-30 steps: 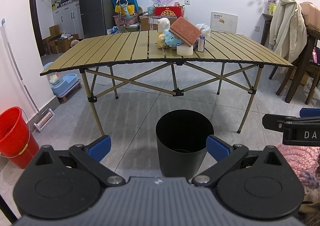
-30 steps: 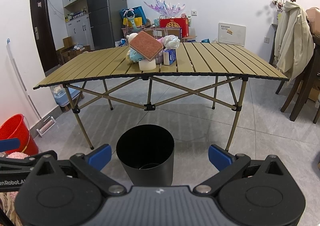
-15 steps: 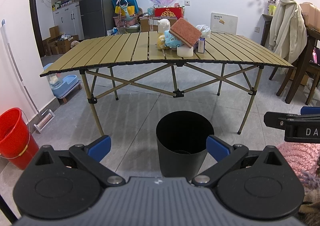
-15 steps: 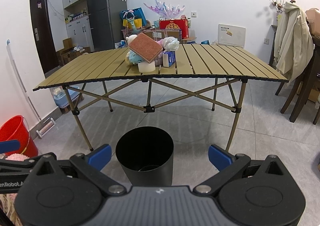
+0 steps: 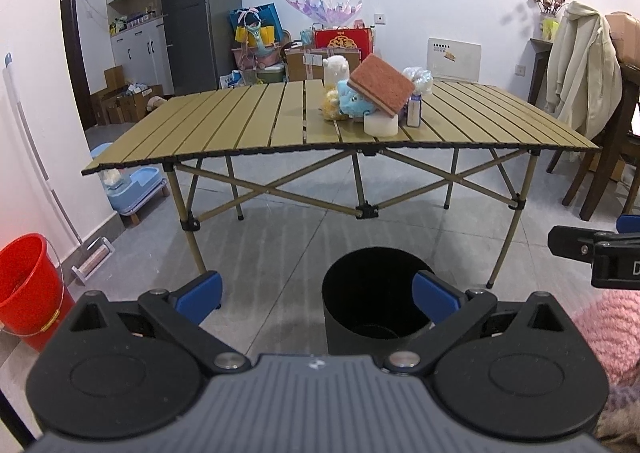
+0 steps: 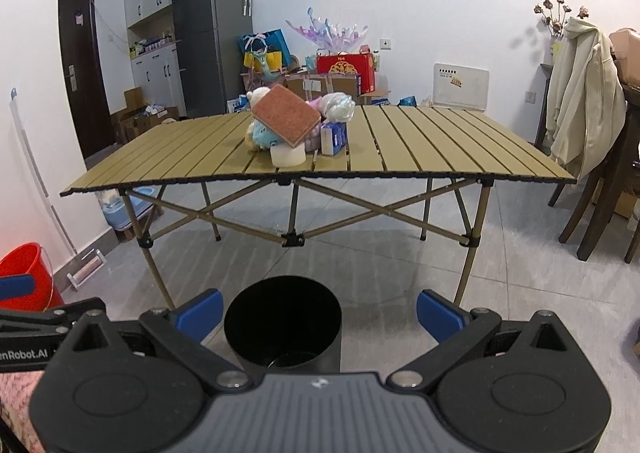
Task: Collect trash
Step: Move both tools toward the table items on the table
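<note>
I'm holding my left gripper (image 5: 317,292) wide, nothing between the pads; my right gripper (image 6: 319,311) is also spread wide and empty. The black bin (image 5: 374,297) is sitting on the floor at 6 o'clock, just ahead of both. The trash pile is sitting on the folding table (image 6: 440,141) at 12 o'clock: orange sponge (image 6: 287,113) leaning tilted on a white roll (image 6: 288,155), tissue pack (image 6: 333,137) beside it, crumpled plastic (image 6: 338,107) behind. Red bucket (image 5: 28,285) at 9 o'clock.

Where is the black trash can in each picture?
Left wrist: black trash can sits low, right of centre, on the floor before the table.
Right wrist: black trash can sits low, left of centre.
Shared landmark: the tilted sponge on the folding table.
</note>
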